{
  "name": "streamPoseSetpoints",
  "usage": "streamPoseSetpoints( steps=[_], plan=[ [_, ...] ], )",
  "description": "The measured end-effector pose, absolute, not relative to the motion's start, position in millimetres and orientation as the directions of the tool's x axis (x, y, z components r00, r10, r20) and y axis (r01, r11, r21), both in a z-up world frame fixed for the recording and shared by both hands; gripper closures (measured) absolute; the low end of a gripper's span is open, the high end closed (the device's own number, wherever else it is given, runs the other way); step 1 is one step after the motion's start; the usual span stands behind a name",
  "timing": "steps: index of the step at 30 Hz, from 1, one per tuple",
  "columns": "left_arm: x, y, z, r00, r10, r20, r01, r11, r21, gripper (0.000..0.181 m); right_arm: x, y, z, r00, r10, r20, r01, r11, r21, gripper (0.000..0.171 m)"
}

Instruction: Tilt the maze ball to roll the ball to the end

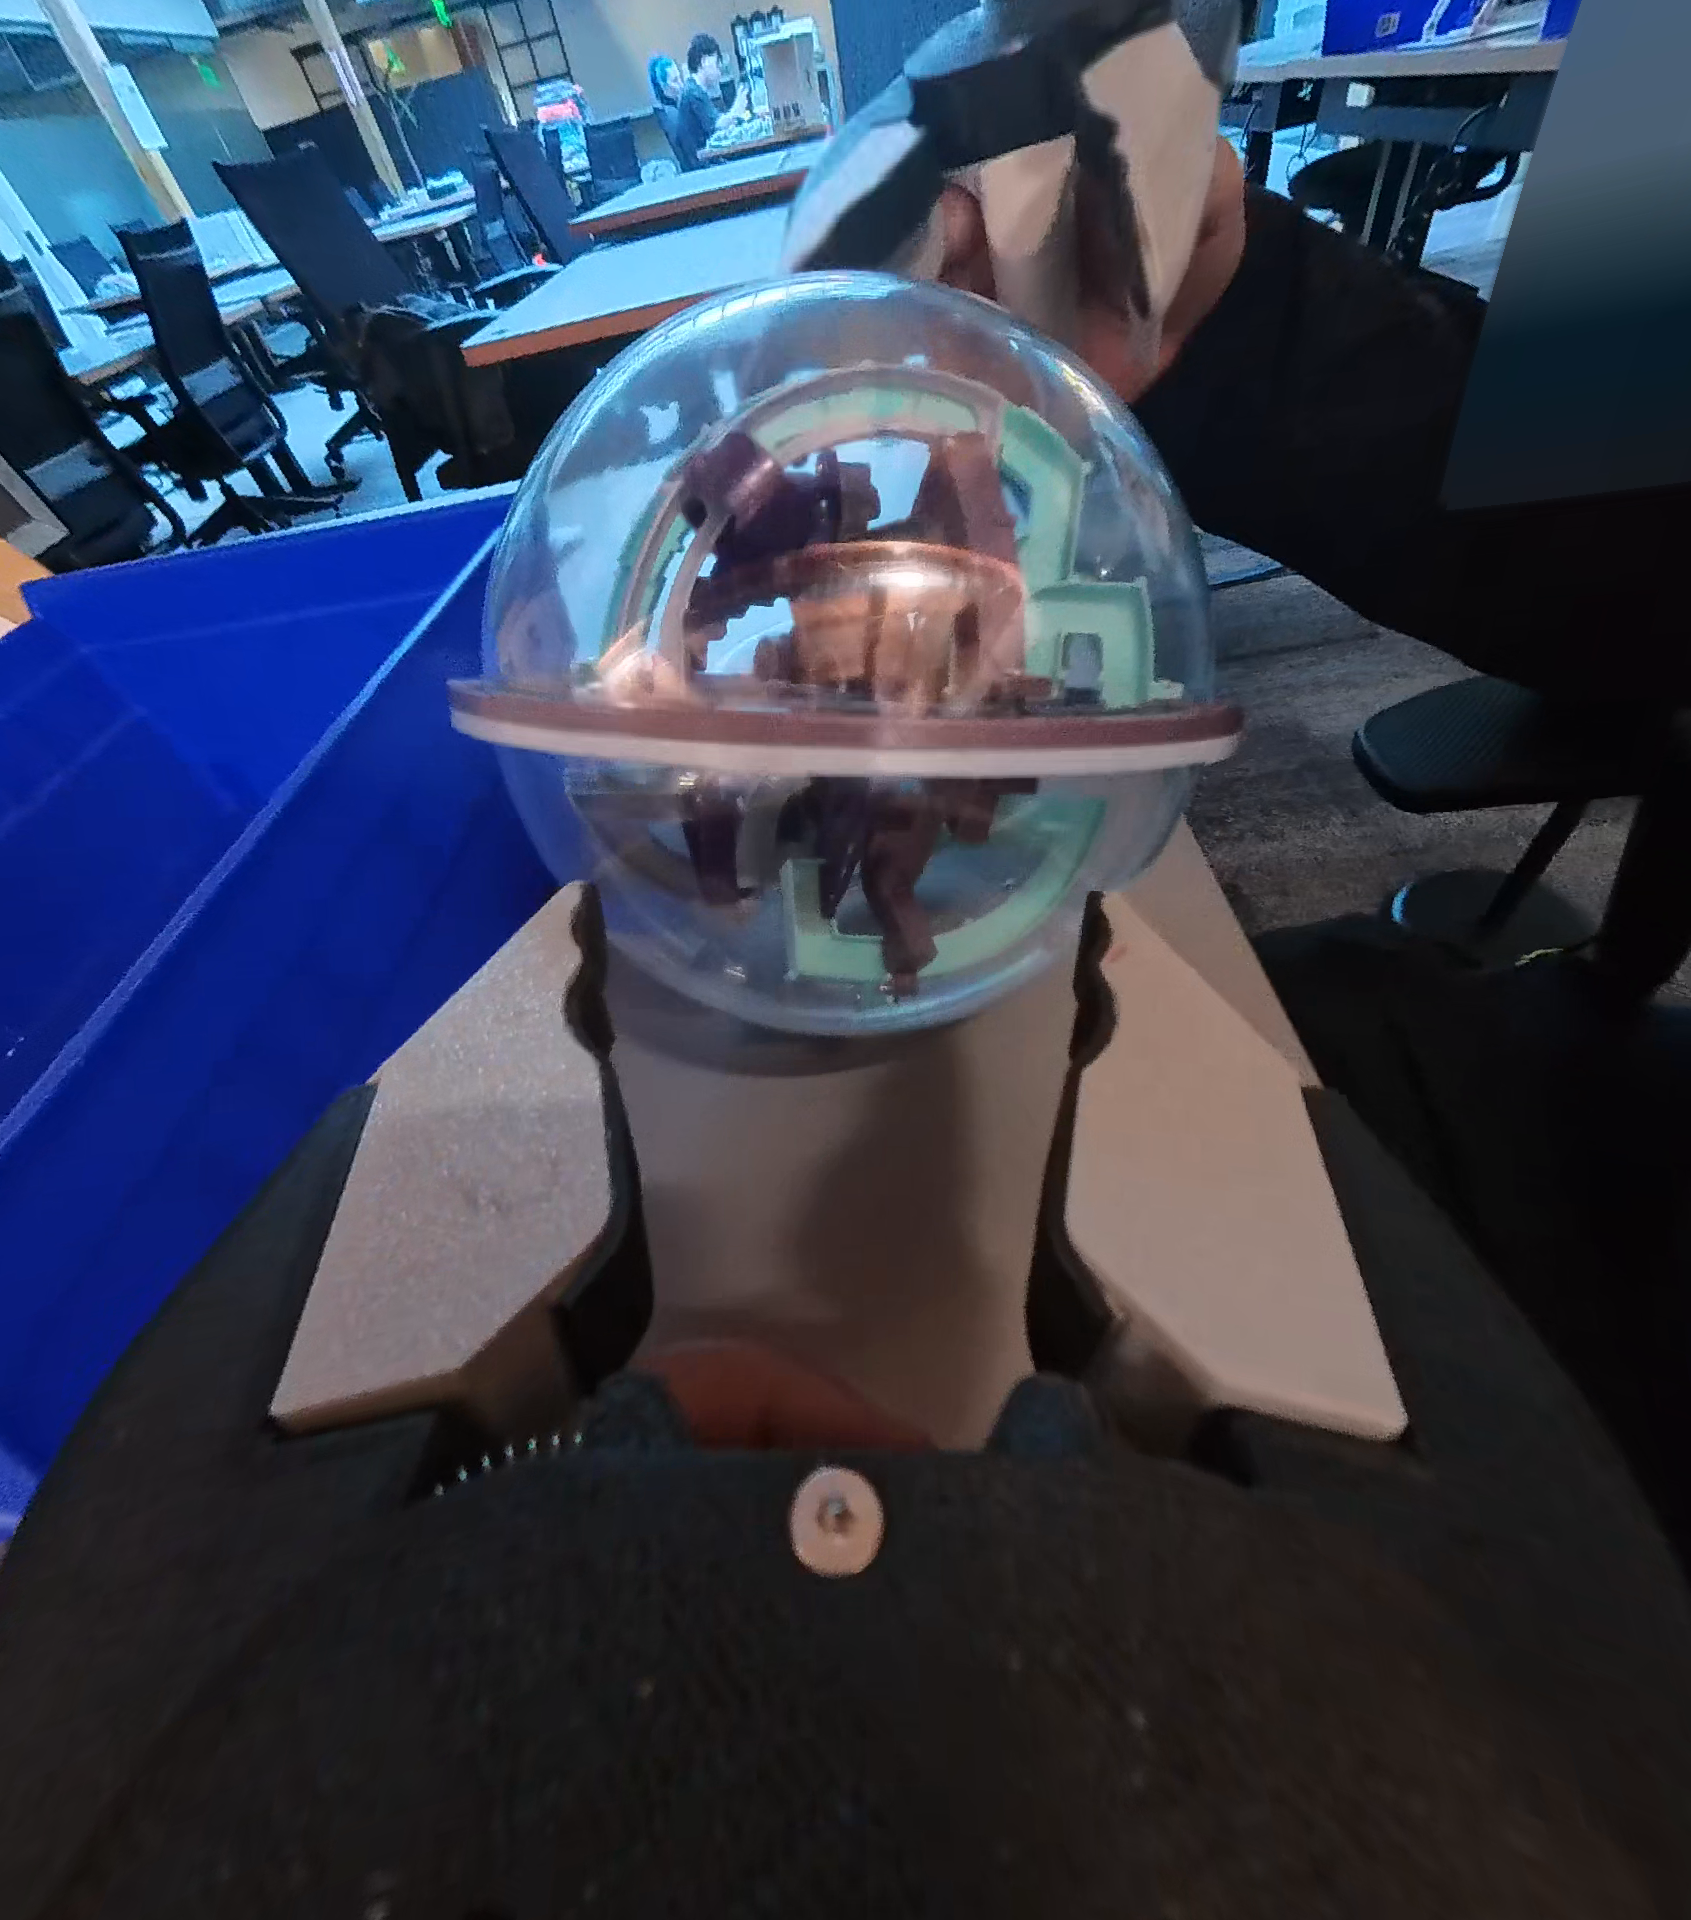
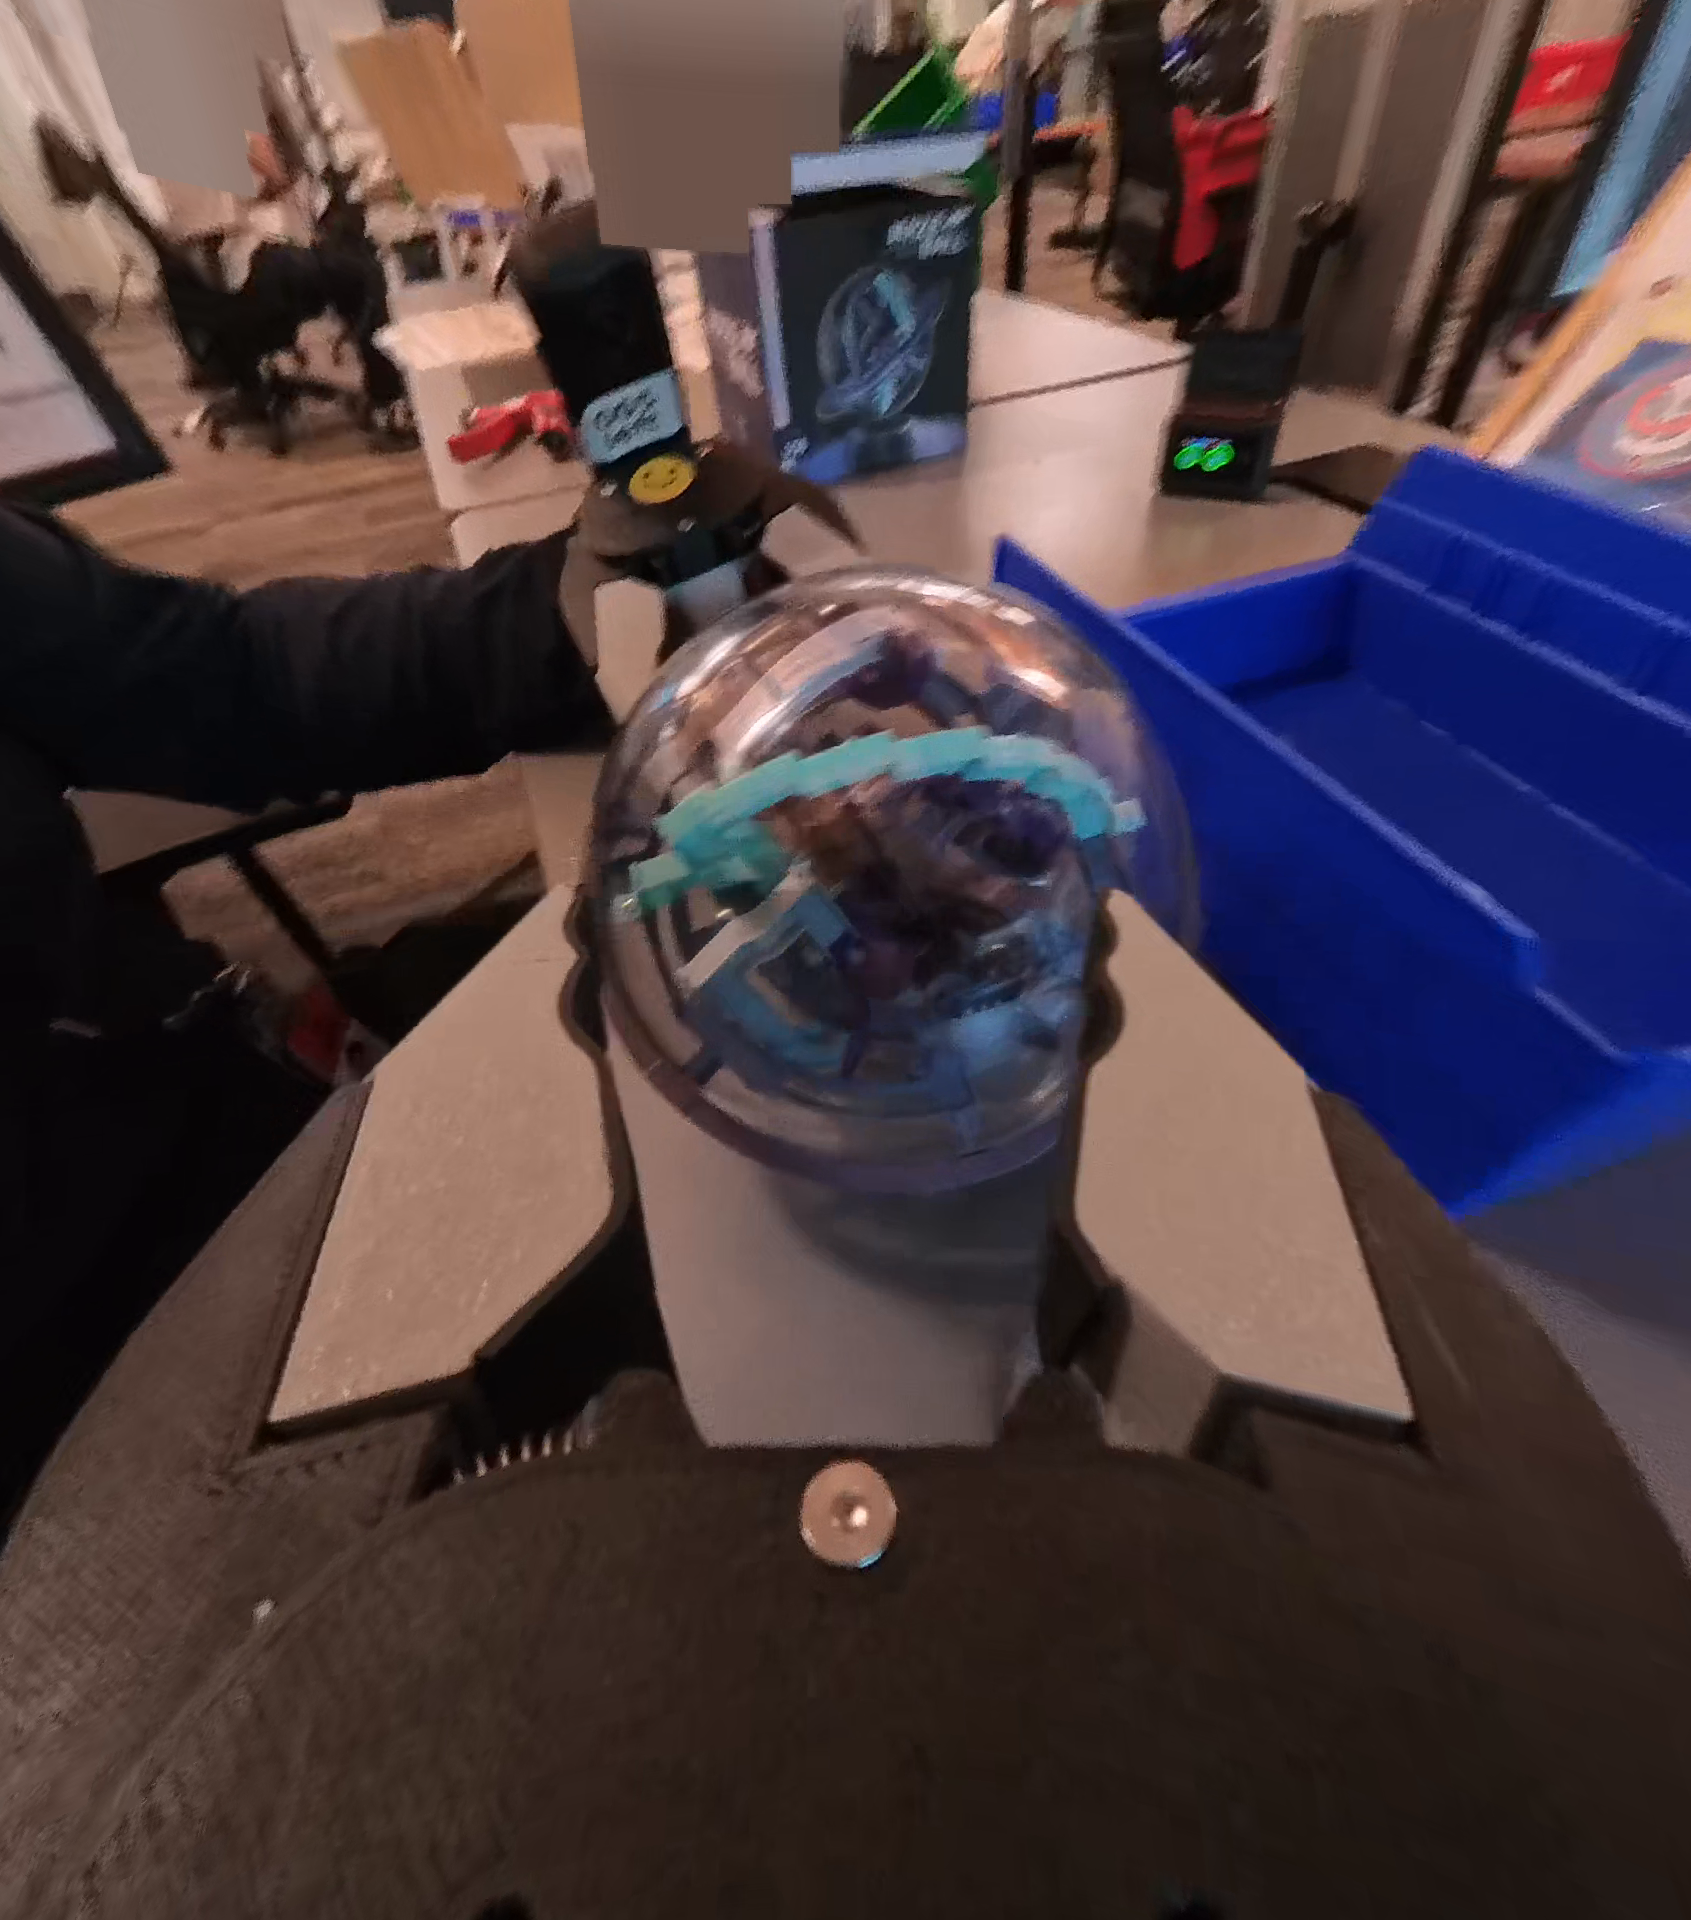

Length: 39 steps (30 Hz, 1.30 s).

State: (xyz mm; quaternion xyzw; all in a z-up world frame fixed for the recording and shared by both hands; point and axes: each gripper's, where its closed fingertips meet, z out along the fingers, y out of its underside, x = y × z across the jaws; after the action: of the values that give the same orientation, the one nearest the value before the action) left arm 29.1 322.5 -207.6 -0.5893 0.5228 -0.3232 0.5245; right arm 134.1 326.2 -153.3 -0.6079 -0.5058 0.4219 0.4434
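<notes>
The maze ball (image 1: pixel 841 665) is a clear sphere with green and brown tracks inside and a flat rim around its middle. My left gripper (image 1: pixel 836 956) is shut on its lower near side, a finger on each flank. My right gripper (image 2: pixel 841 935) is shut on the same ball (image 2: pixel 872 862) from the opposite side, where it looks blurred. Each gripper shows beyond the ball's top in the other's view: the right gripper (image 1: pixel 1028 208) and the left gripper (image 2: pixel 685 561). The ball is close over the table (image 1: pixel 820 1195); I cannot tell if it touches. I cannot make out the small ball inside.
A blue plastic bin (image 1: pixel 197 831) stands right beside the ball, also seen in the right wrist view (image 2: pixel 1495 810). A dark box (image 2: pixel 872 343) and a small black device (image 2: pixel 1225 416) stand farther back on the table. A person's black sleeve (image 2: pixel 249 665) reaches in. A chair (image 1: pixel 1506 748) is past the table edge.
</notes>
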Motion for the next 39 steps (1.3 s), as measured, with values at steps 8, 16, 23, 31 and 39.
streamPoseSetpoints(
  steps=[8, 16, 23, 31, 39],
  plan=[
    [10.6, 305.8, -191.7, 0.166, -0.985, -0.038, -0.176, 0.008, -0.984, 0.087, 125.2, 320.7, -168.3, 0.144, 0.988, 0.062, 0.367, 0.005, -0.93, 0.065],
    [14.3, 308.0, -200.9, 0.163, -0.983, 0.085, -0.18, -0.115, -0.977, 0.084, 115.5, 330.1, -218.0, 0.115, 0.967, -0.228, 0.397, -0.255, -0.882, 0.043],
    [15.8, 308.9, -211.7, 0.167, -0.986, 0.009, -0.259, -0.053, -0.964, 0.082, 92.7, 313.0, -226.7, 0.016, 0.967, -0.253, 0.431, -0.235, -0.871, 0.04],
    [15.3, 314.1, -226.0, 0.205, -0.977, -0.051, -0.359, -0.026, -0.933, 0.083, 94.0, 322.7, -213.6, 0.049, 0.994, -0.097, 0.385, -0.108, -0.917, 0.045],
    [16.9, 315.2, -227.6, 0.212, -0.974, -0.083, -0.374, -0.002, -0.927, 0.083, 91.9, 322.2, -219.4, 0.027, 0.985, -0.172, 0.366, -0.17, -0.915, 0.041]
  ],
)
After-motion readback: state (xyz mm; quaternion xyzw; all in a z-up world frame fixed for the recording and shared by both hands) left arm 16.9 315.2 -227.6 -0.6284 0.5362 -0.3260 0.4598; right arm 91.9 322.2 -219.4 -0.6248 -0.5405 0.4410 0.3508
